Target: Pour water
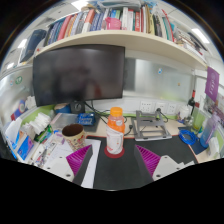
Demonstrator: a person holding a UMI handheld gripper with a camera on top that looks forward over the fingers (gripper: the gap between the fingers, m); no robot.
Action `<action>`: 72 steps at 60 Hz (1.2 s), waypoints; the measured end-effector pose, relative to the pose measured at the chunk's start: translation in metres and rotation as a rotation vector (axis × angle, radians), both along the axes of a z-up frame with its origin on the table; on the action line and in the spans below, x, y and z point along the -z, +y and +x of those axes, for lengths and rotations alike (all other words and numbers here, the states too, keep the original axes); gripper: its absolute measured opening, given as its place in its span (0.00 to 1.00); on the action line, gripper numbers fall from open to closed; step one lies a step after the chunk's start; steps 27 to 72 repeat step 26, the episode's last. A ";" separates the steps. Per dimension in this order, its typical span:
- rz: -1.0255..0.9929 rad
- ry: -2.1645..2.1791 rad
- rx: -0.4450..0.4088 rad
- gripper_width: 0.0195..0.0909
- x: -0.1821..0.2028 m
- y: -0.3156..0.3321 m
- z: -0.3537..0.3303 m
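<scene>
One bottle [116, 132] with an orange cap stands upright on the table [120, 172], straight ahead of the tool [113, 160] and centred between its spread fingers, gaps showing at both sides. Its long axis is vertical; contents cannot be made out. Left of it sits a brown cup [73, 135], probably the pouring target, interior unseen.

One view only, riding on the gripper [113, 158] and looking forward along its fingers, low over the desk [180, 150]. It faces the monitor [78, 75] and the bookshelf [110, 20] on the far side, with a bottle [116, 132] close ahead.
</scene>
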State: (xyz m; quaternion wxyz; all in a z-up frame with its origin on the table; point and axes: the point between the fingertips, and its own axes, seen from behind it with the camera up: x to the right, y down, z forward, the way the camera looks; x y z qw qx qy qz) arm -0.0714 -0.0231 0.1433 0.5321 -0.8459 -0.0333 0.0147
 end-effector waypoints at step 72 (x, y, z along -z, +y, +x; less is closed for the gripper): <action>0.106 -0.043 0.061 0.91 -0.066 -0.033 0.016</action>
